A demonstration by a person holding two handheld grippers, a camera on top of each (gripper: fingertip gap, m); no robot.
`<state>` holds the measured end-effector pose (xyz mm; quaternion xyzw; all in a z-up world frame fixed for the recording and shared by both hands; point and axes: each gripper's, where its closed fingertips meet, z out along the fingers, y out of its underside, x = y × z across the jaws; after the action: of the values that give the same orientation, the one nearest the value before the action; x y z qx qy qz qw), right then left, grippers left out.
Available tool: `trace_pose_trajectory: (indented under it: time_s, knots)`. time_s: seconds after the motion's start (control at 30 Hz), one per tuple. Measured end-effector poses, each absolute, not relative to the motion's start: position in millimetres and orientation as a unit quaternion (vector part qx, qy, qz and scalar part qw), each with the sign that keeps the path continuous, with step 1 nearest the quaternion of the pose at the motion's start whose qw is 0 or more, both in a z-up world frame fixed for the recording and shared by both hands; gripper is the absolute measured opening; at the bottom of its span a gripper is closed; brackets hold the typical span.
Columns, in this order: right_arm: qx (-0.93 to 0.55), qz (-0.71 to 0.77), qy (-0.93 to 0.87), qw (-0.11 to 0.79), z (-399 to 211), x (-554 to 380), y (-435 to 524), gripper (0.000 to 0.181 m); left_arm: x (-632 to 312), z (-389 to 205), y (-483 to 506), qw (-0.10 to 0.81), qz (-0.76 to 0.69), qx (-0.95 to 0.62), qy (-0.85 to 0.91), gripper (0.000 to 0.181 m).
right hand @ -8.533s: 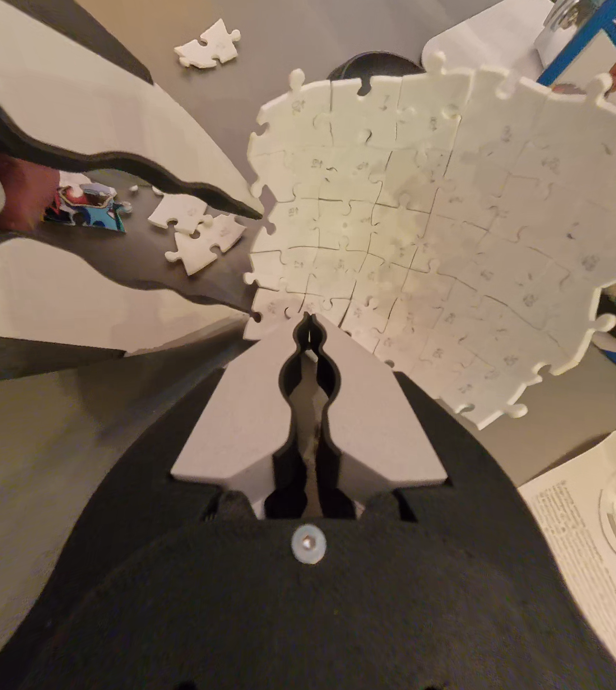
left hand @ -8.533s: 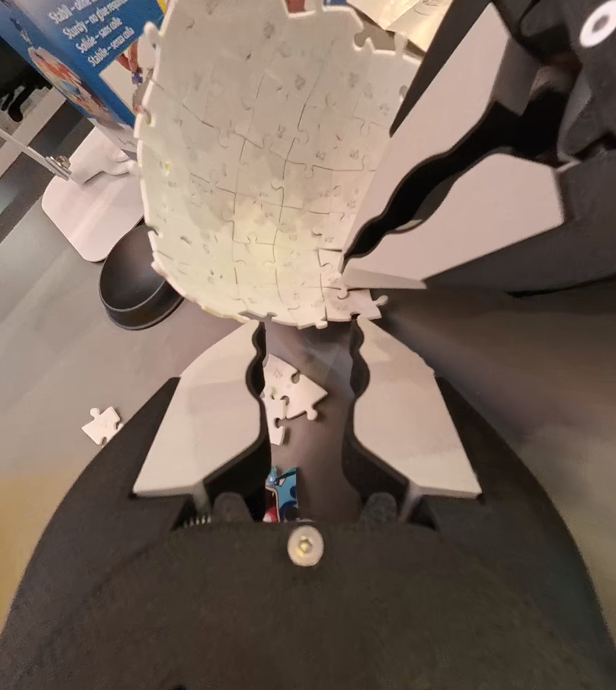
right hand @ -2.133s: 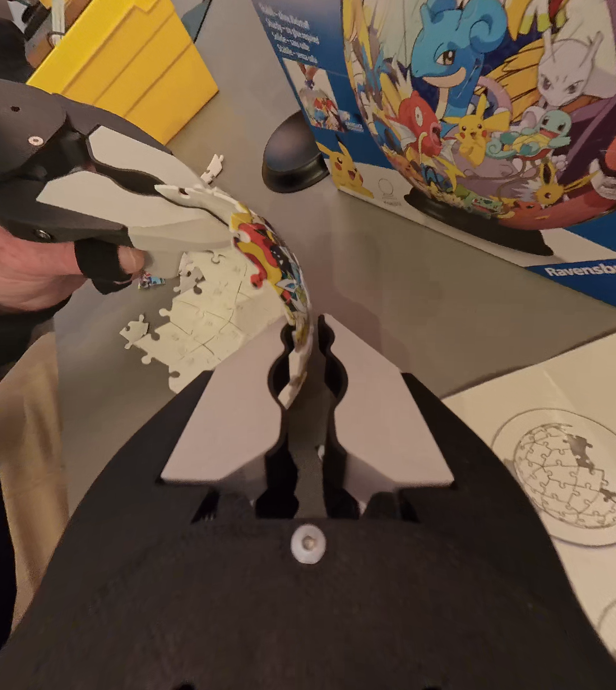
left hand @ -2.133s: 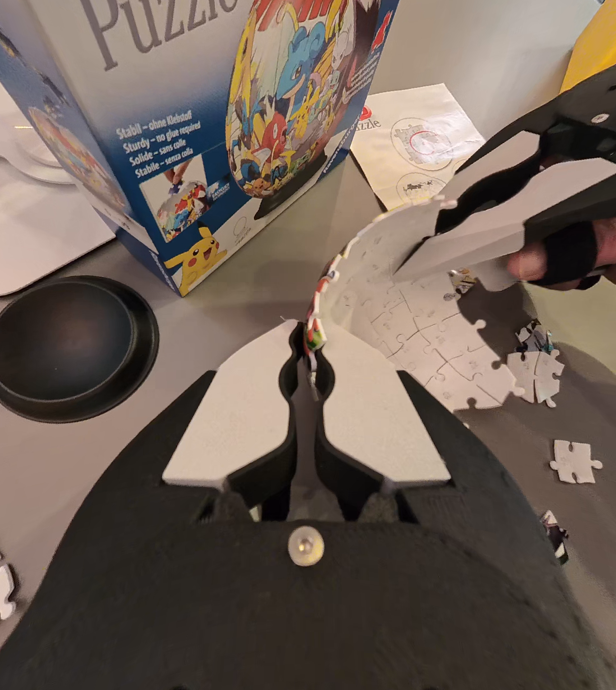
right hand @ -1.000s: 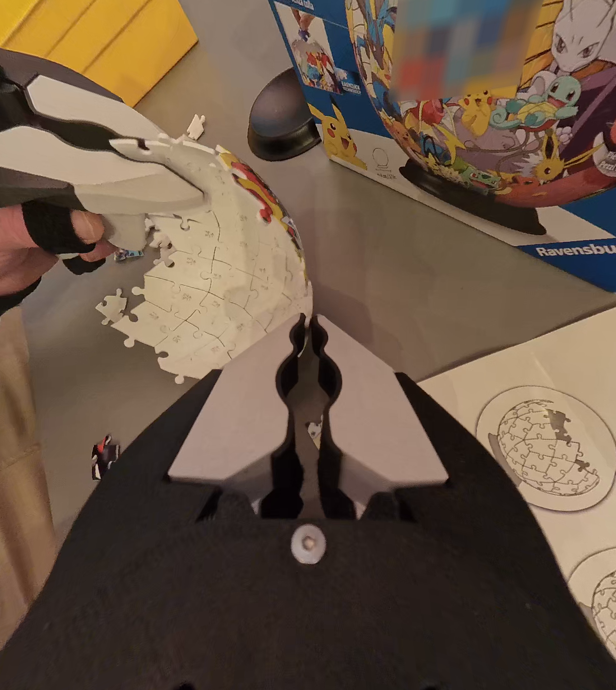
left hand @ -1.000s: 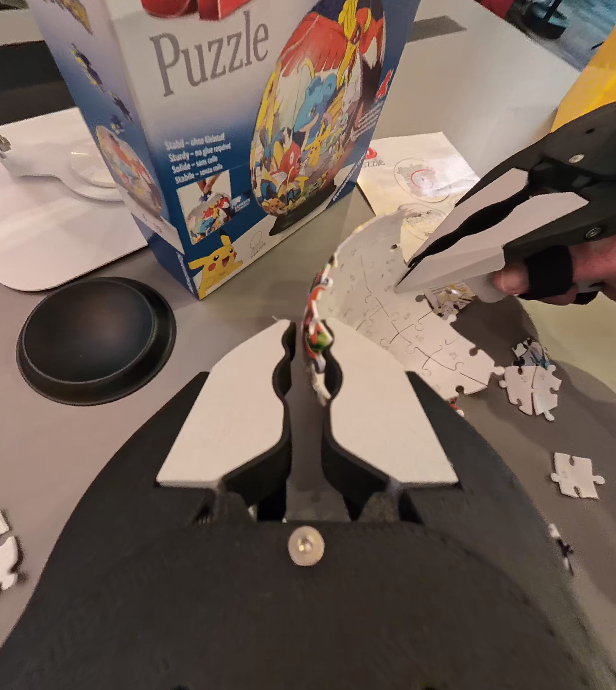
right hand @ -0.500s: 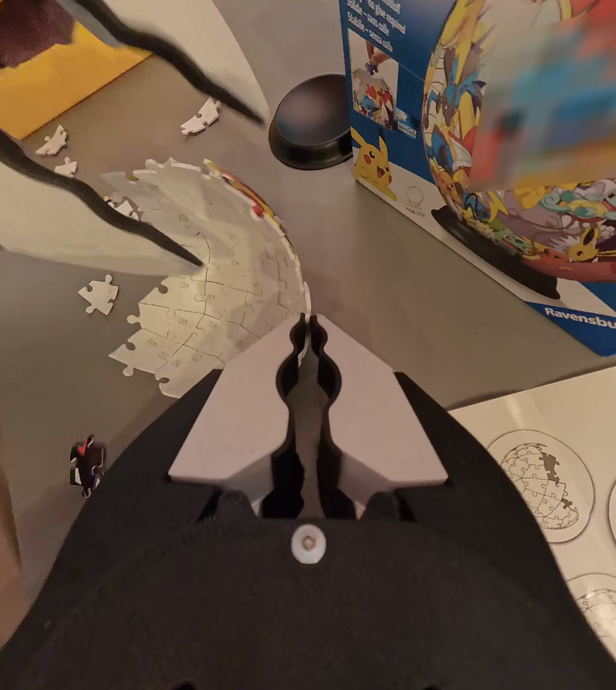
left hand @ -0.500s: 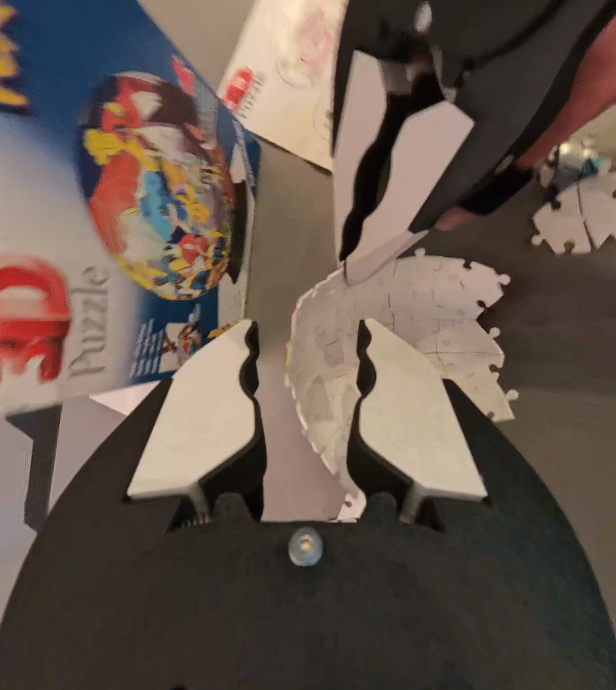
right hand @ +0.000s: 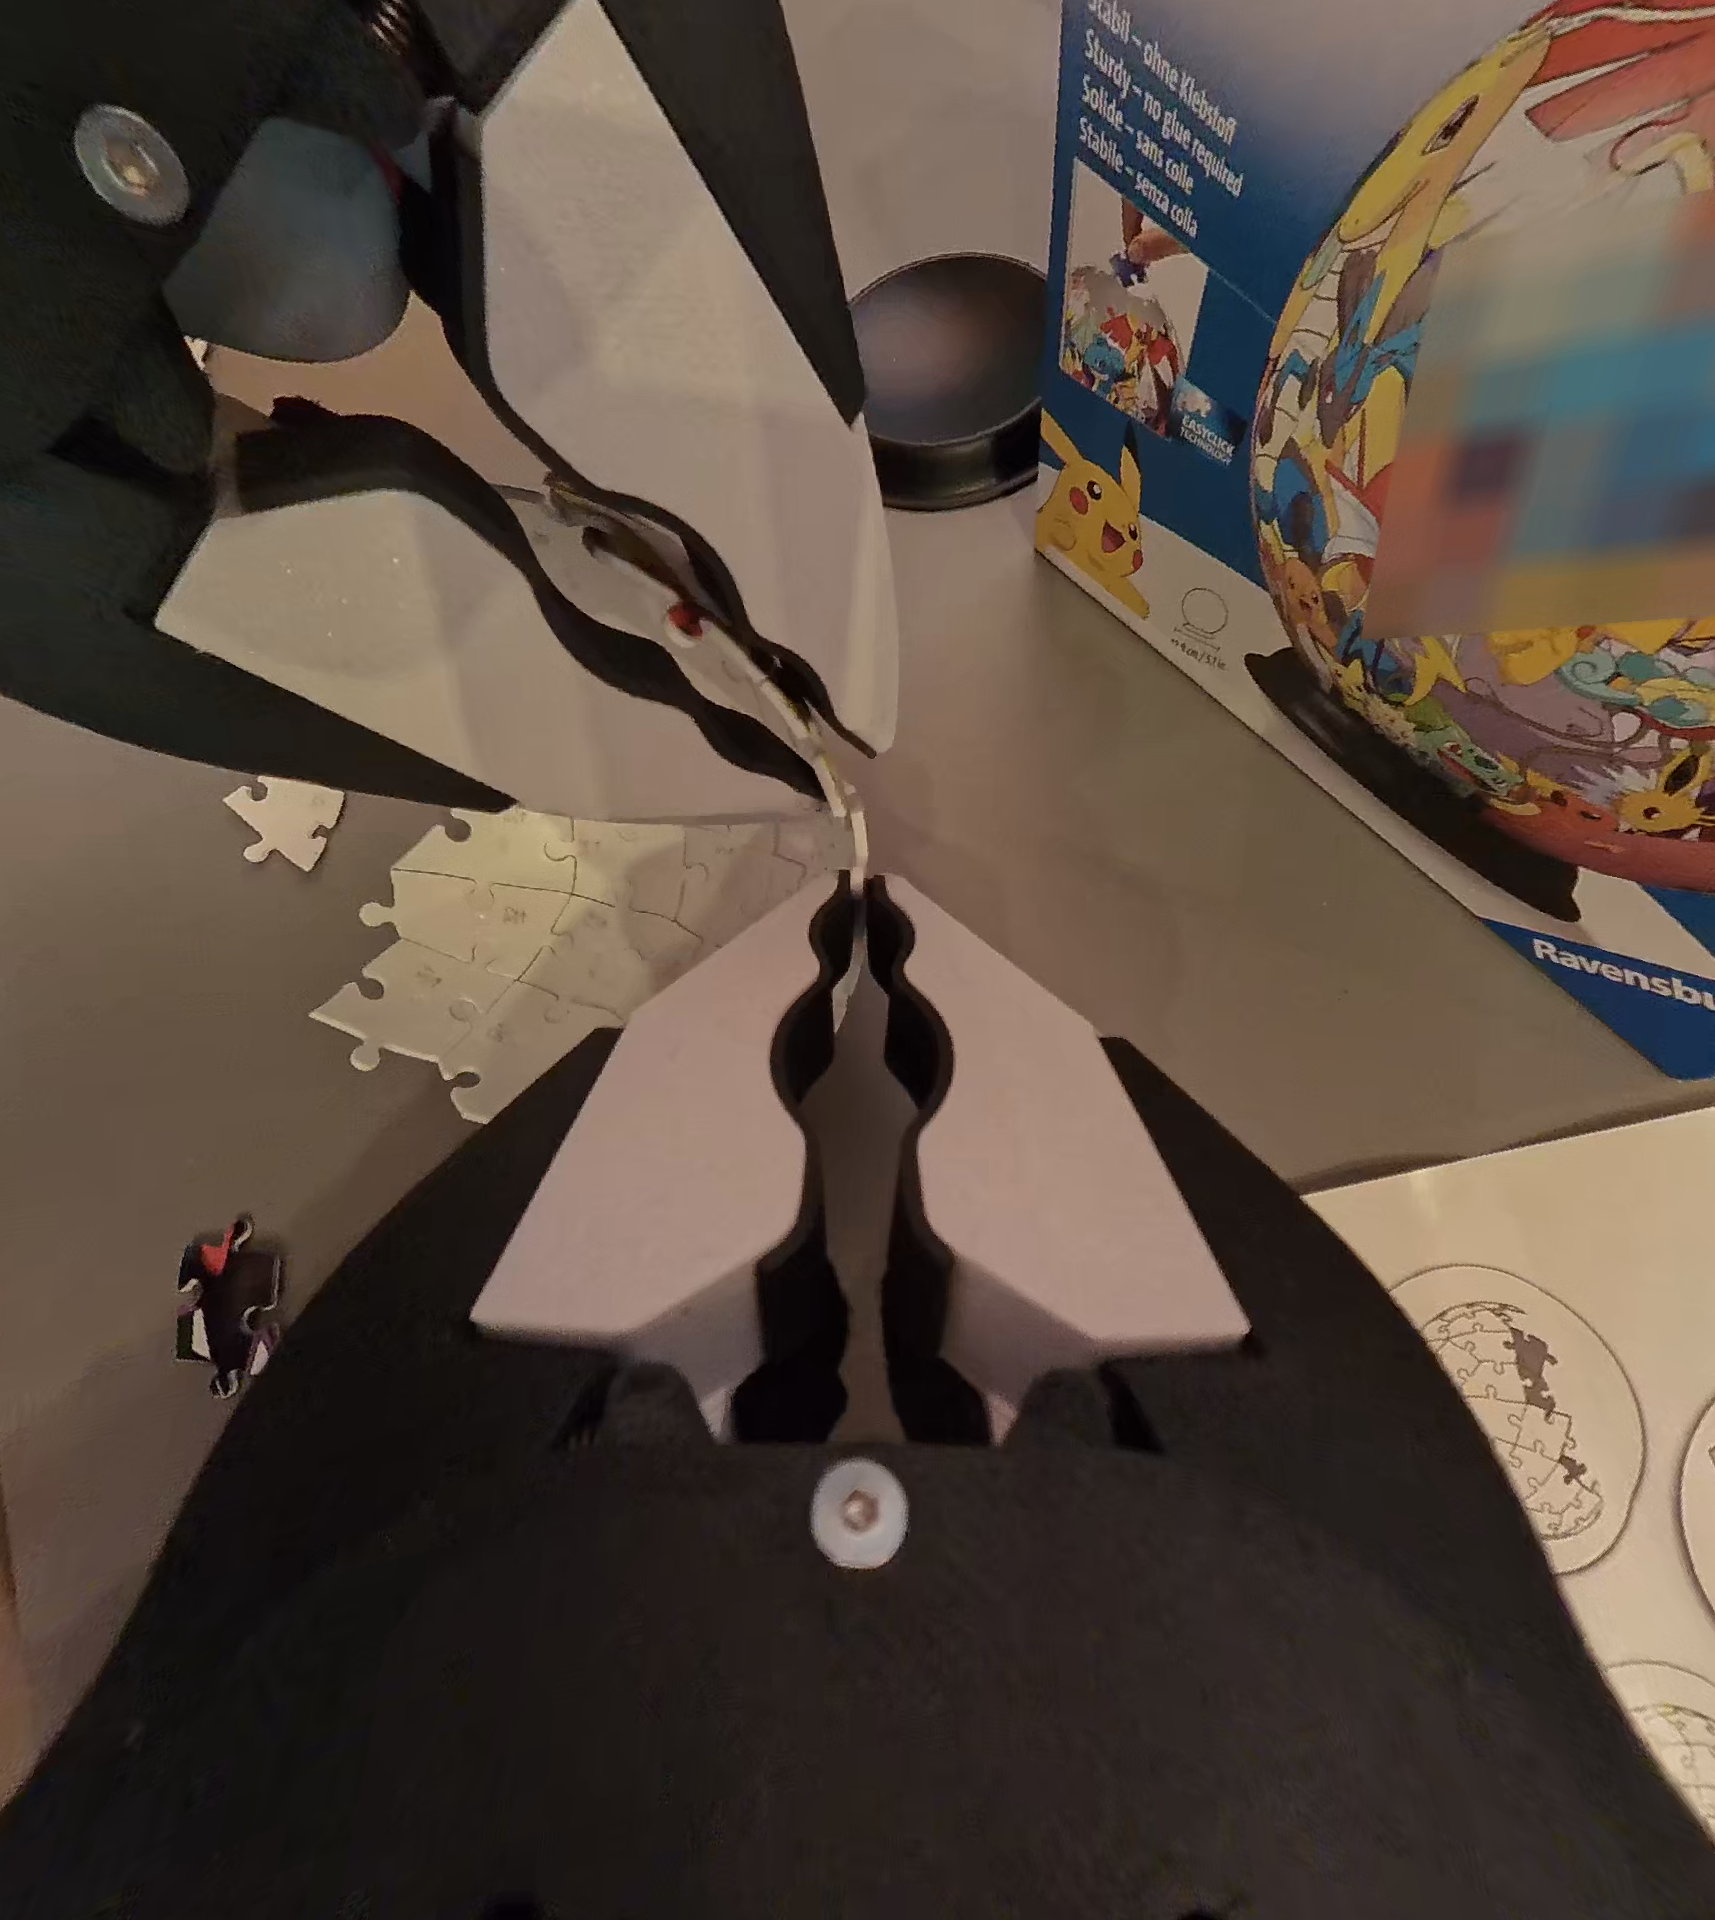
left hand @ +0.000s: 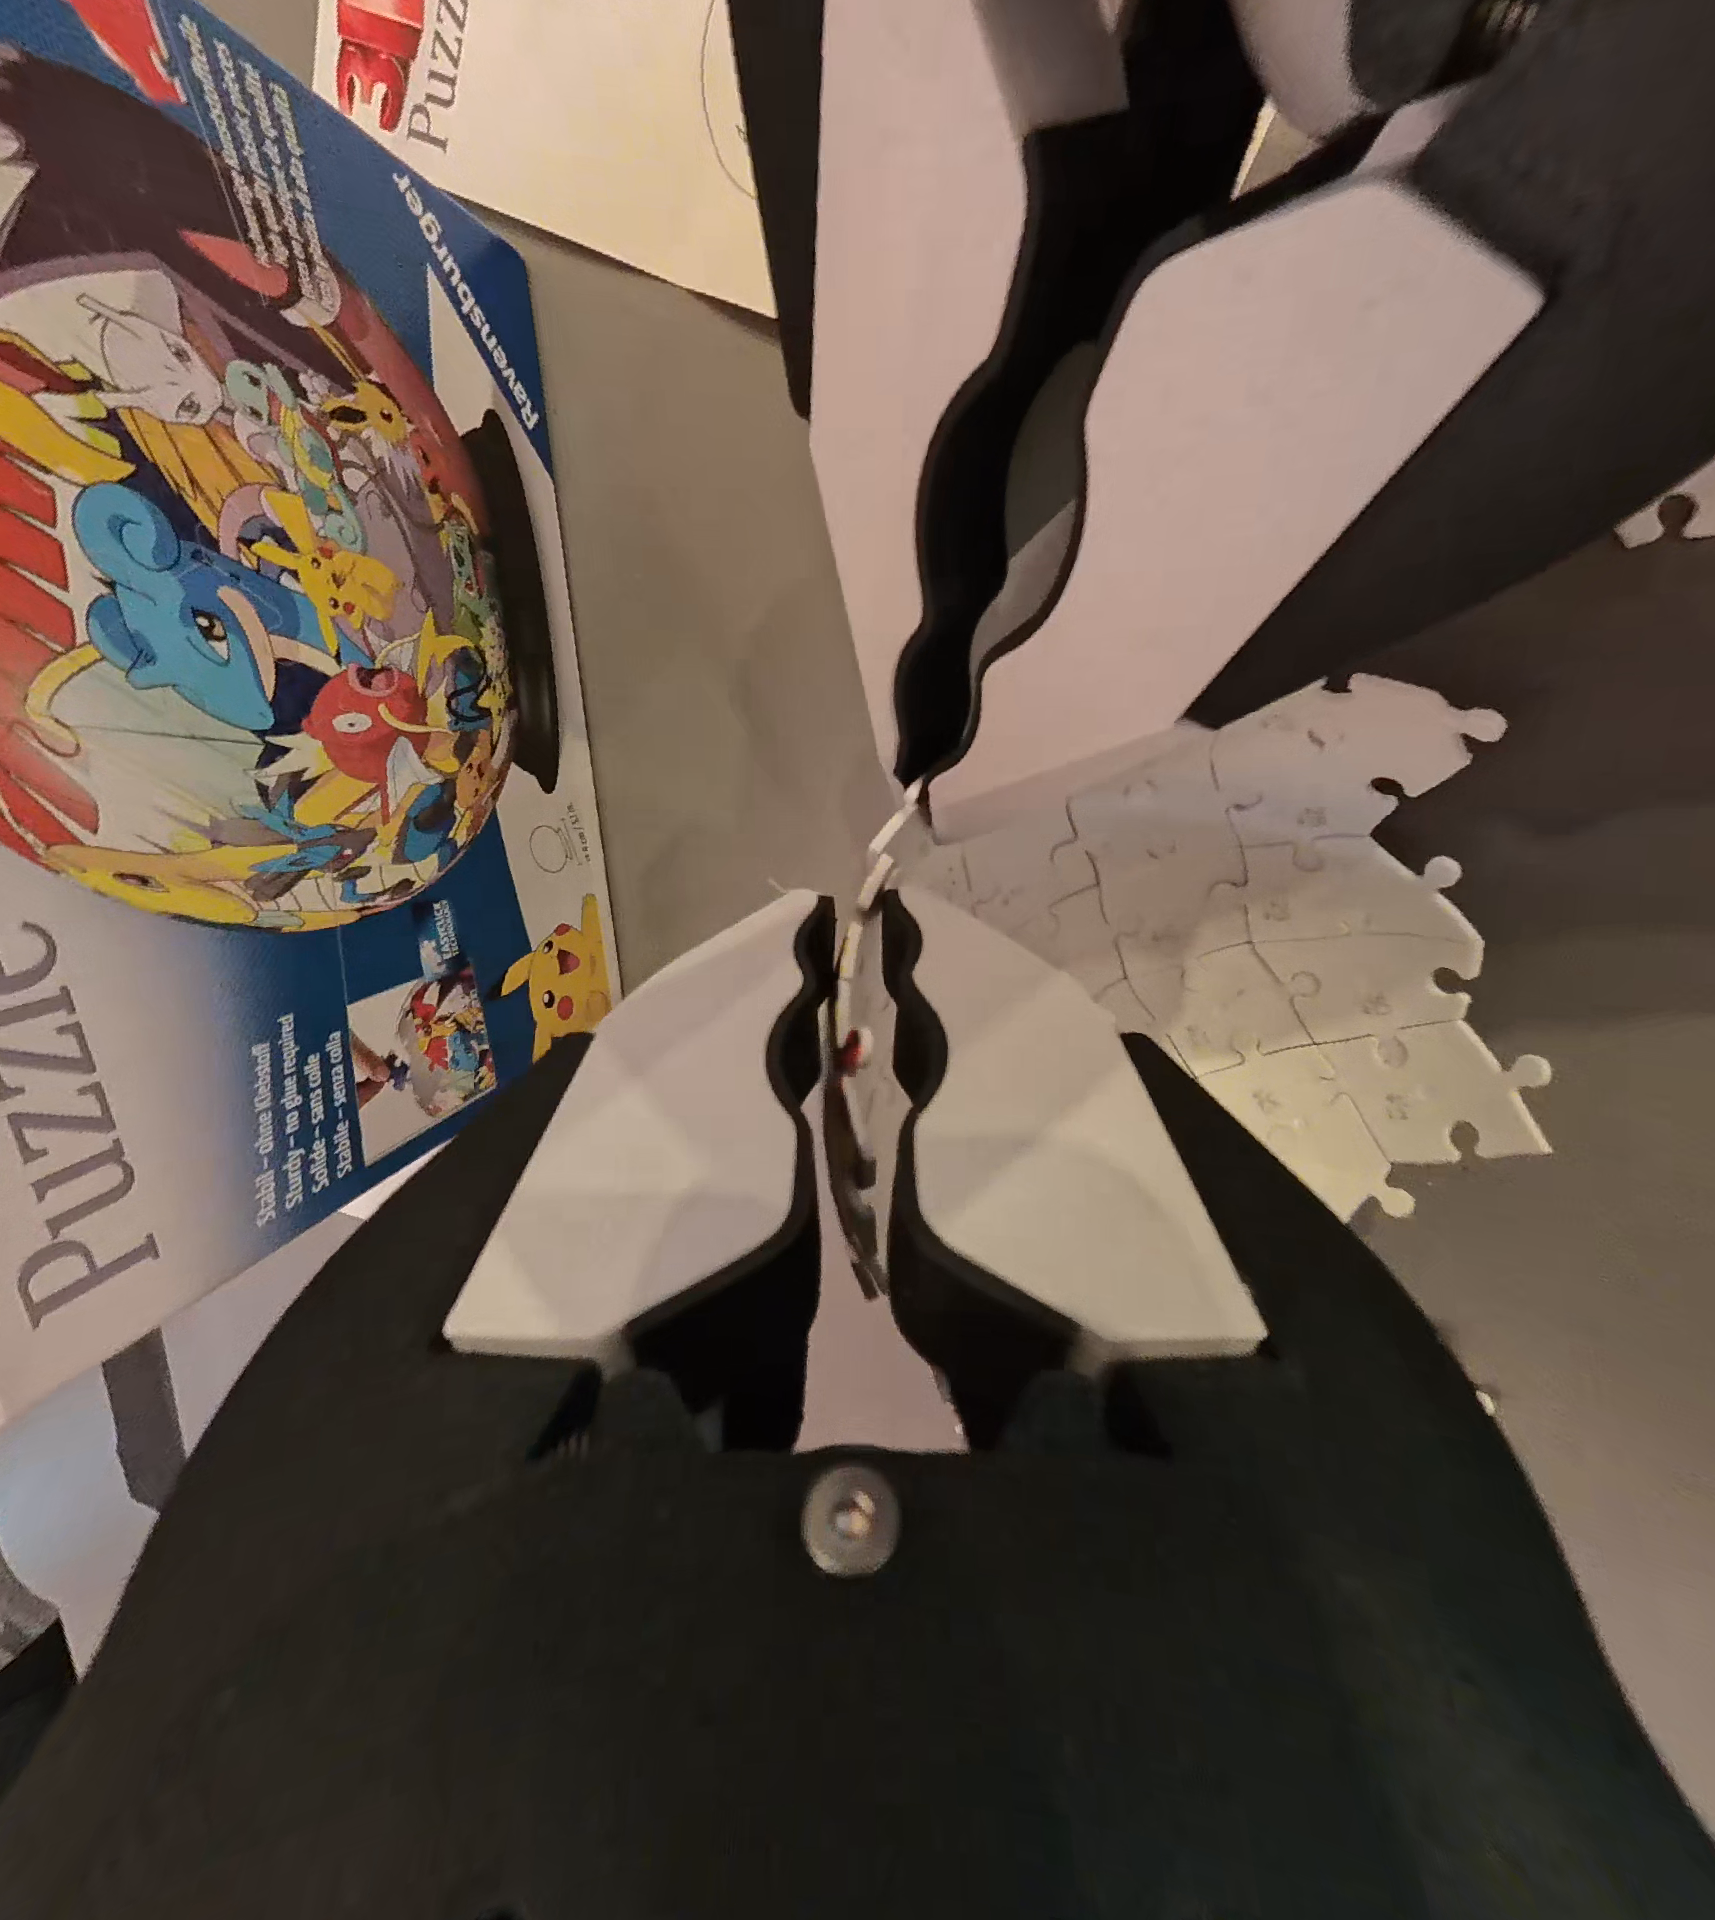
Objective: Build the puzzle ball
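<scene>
Left gripper [left hand: 855, 914] and right gripper [right hand: 858, 888] fingers both clamp the curved puzzle shell's [left hand: 1279, 956] rim above the desk [right hand: 1092, 748].

The left gripper [left hand: 855, 914] and right gripper [right hand: 858, 888] meet tip to tip, both closed on the puzzle shell's [left hand: 1279, 966] rim.
</scene>
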<state>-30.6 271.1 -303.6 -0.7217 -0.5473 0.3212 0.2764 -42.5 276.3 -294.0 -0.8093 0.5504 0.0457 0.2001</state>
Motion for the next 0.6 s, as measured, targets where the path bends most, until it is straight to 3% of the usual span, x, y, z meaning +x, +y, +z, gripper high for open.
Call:
trace_pose_trajectory:
  time_s: [0.03,0.6]
  knots:
    - [-0.721,0.320,-0.548,0.278,-303.1,-30.7,271.0,0.000,-42.7,-293.8,276.1,0.201,0.042,-0.812,0.547,0.008]
    - [-0.702,0.320,-0.557,0.308,-298.0,-38.3,270.0,0.000,-48.3,-291.5,273.4,0.199,-0.019,-0.829,0.522,0.006]
